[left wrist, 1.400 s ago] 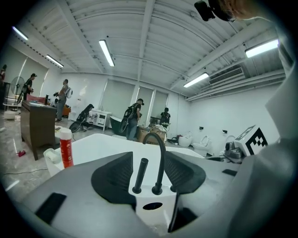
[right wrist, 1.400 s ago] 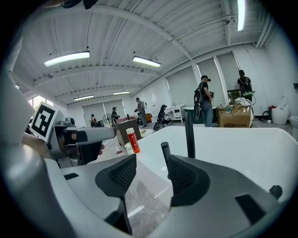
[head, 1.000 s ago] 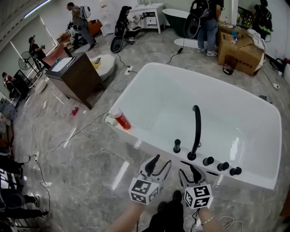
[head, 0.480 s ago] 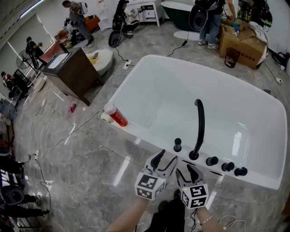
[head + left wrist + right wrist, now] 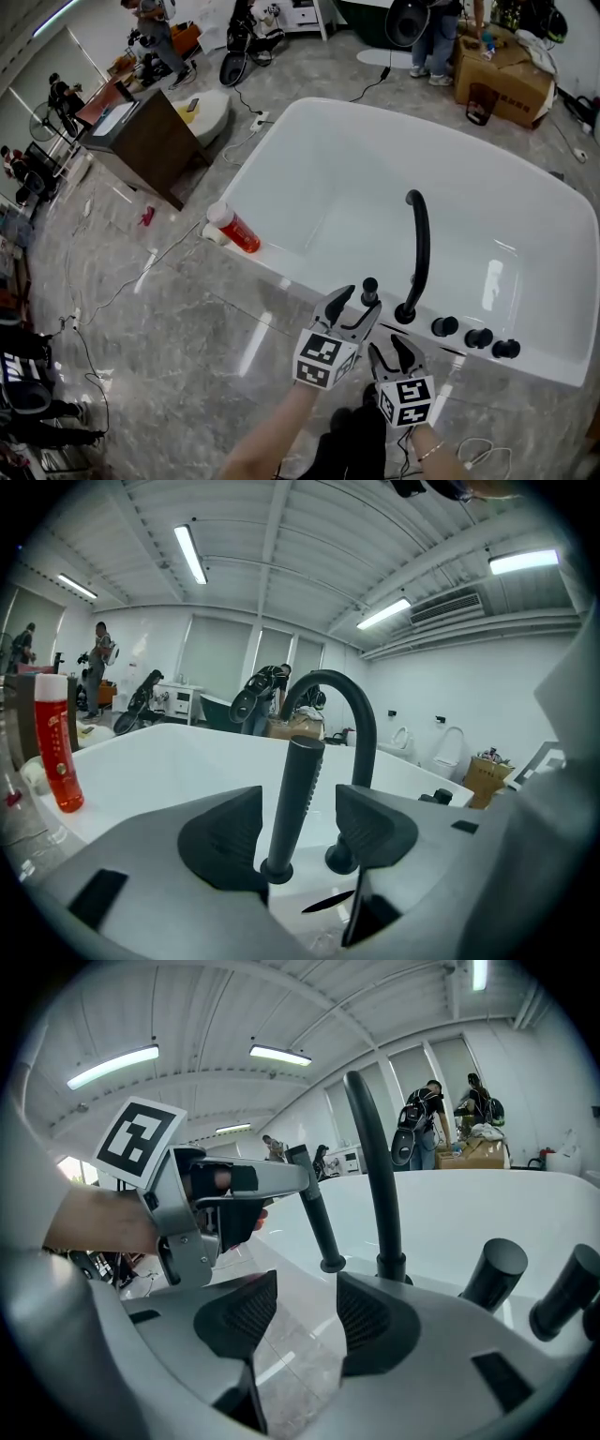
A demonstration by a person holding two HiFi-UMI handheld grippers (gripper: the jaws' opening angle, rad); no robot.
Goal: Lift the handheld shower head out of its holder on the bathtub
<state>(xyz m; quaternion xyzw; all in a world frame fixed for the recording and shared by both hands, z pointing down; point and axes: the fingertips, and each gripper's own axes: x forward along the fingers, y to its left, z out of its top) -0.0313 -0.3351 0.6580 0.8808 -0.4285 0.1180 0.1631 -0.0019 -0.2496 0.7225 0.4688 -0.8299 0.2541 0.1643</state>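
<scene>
The handheld shower head [image 5: 368, 291] is a slim black rod that stands upright in its holder on the near rim of the white bathtub [image 5: 281, 272]. My left gripper [image 5: 357, 306] is open, its jaws just having opened wider. In the left gripper view the shower head [image 5: 295, 794] stands between the pads [image 5: 225, 836] without touching them. My right gripper [image 5: 389, 349] hovers just short of the rim, open, with its jaws just having narrowed and nothing between them. From the right gripper [image 5: 298, 1314] view the shower head [image 5: 319, 1218] rises beyond the left gripper [image 5: 234, 1180].
A tall curved black spout [image 5: 418, 253] stands right of the shower head, then three black knobs [image 5: 478, 337] along the rim. A red bottle [image 5: 234, 230] stands at the tub's left corner. A brown cabinet [image 5: 141, 141], floor cables and people lie farther off.
Both grippers have come down and forward to the tub rim. The left one has moved right until its jaws flank the shower head; the right one has stopped just before the rim.
</scene>
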